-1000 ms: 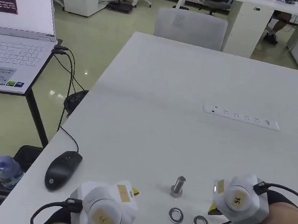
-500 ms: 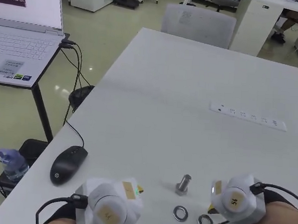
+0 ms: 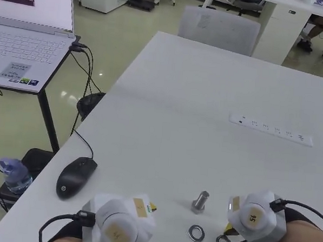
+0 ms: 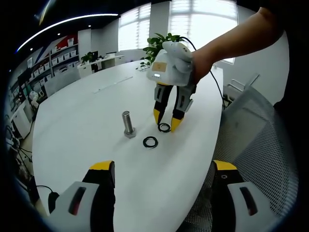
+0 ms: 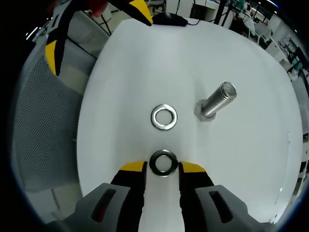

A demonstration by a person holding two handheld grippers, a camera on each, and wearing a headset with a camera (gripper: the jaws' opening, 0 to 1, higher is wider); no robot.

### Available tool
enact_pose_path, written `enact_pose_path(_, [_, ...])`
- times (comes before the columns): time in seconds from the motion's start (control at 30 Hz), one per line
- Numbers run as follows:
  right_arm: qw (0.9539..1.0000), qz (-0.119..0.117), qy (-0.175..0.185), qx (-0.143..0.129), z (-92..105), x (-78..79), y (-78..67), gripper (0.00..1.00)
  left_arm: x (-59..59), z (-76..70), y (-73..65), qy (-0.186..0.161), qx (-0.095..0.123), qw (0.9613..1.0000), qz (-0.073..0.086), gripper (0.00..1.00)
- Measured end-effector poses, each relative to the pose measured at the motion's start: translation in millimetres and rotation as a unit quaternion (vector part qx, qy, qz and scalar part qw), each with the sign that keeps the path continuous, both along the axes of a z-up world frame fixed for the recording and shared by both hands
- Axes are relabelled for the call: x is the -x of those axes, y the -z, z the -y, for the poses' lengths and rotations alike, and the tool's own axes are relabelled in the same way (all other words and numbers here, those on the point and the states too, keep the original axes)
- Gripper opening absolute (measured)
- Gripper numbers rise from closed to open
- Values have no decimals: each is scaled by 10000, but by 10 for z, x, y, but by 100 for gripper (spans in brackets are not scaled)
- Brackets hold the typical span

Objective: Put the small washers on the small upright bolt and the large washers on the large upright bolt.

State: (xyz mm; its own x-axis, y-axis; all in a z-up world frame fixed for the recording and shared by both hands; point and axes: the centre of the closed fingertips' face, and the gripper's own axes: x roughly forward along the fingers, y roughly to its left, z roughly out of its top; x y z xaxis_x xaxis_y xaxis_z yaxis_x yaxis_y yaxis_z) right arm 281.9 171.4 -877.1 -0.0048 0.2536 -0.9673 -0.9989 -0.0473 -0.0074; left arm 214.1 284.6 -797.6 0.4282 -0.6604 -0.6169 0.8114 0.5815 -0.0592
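Right hand-held gripper (image 5: 162, 167) straddles washer (image 5: 152, 163); second washer (image 5: 154, 117), bolt (image 5: 216, 100) beyond

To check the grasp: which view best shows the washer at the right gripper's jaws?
The right gripper view: the washer lies flat and large between the jaws of the right gripper. The left gripper view shows it small, from the side. In the head view the gripper partly hides it.

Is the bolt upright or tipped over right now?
Upright. The bolt stands on its head on the table, with its threaded shank pointing up in the head view and the left gripper view.
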Motion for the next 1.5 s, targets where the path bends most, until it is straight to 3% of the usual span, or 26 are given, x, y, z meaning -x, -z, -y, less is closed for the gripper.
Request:
enact_pose_path(0.53, [9998,34,-25,215,0,8,6,22,10,46,-58,5,5,10000,50,78])
enact_pose_path(1.03, [9993,-66,167,336,15,-8,-18,21,57,-43,-106,-25,-101,9999,95,77])
enact_pose_path(1.3, [9985,-170,369,361,106,-34,-167,21,92,-43,-114,-43,-97,9999,96,77])
enact_pose_path(1.5, [9984,-155,447,314,109,-63,-384,21,82,-56,-151,-44,-91,9998,148,77])
